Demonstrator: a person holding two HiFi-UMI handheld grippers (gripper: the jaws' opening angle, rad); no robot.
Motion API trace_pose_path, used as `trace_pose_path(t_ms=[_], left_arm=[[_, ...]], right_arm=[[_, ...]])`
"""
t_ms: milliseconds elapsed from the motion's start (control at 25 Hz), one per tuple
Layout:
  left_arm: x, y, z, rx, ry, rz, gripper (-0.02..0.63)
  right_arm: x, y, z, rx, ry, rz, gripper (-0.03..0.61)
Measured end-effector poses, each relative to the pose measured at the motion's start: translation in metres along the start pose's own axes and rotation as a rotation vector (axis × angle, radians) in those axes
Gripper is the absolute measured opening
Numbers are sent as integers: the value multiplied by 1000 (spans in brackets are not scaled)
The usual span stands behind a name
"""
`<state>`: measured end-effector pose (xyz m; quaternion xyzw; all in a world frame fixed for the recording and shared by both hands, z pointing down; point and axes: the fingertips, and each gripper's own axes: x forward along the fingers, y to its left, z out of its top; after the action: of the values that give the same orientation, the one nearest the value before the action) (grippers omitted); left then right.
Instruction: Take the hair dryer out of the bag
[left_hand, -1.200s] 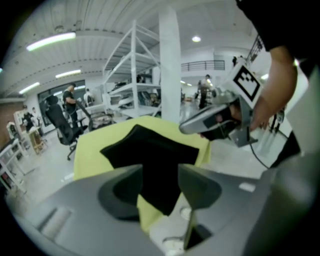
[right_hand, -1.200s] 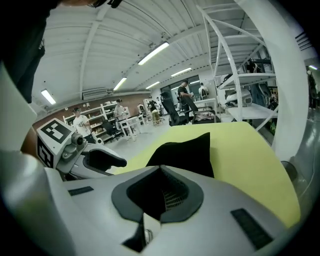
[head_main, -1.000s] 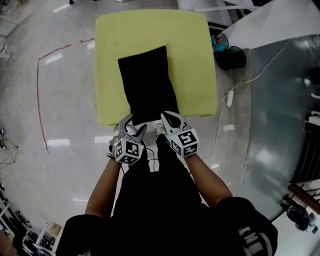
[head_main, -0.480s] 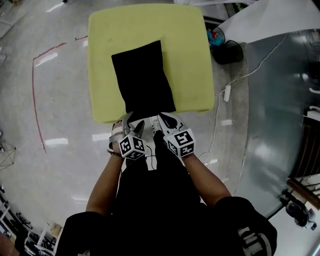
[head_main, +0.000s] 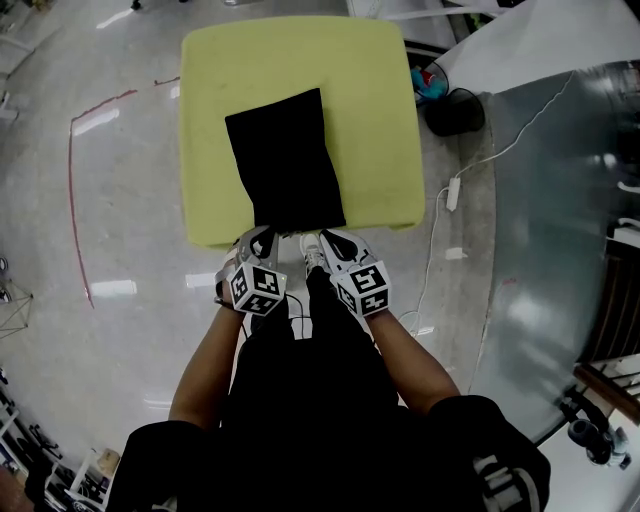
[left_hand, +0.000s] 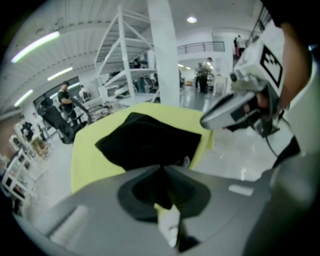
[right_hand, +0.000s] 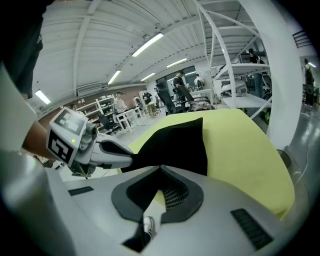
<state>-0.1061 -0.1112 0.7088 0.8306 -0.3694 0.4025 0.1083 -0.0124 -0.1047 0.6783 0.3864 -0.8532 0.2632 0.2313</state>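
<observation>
Jaws pressed together, left gripper (head_main: 262, 238) and right gripper (head_main: 328, 240) sit just beside the bag (head_main: 285, 160).

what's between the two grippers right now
In the head view, the person's white shoe, standing on the floor, fills the gap between the left gripper and the right gripper. The bag lies ahead of them, not between.

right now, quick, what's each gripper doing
left gripper: shut, tips at the black bag's near edge; grip unclear
right gripper: shut, nothing visible between its jaws
</observation>
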Motion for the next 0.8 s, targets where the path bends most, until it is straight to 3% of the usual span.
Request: trace_pose_path(t_ms=[160, 320, 600, 800], left_arm=[[-7, 8, 21, -183, -58, -70, 23], [-12, 23, 34, -302, -94, -95, 21], [-9, 44, 59, -275, -115, -82, 21], [-4, 54, 71, -246, -129, -76, 21]], right_arm=[[0, 4, 5, -36, -2, 7, 6], [4, 5, 23, -61, -30, 7, 6], [14, 40, 34, -157, 8, 131, 6], [33, 43, 30, -150, 55, 90, 6]])
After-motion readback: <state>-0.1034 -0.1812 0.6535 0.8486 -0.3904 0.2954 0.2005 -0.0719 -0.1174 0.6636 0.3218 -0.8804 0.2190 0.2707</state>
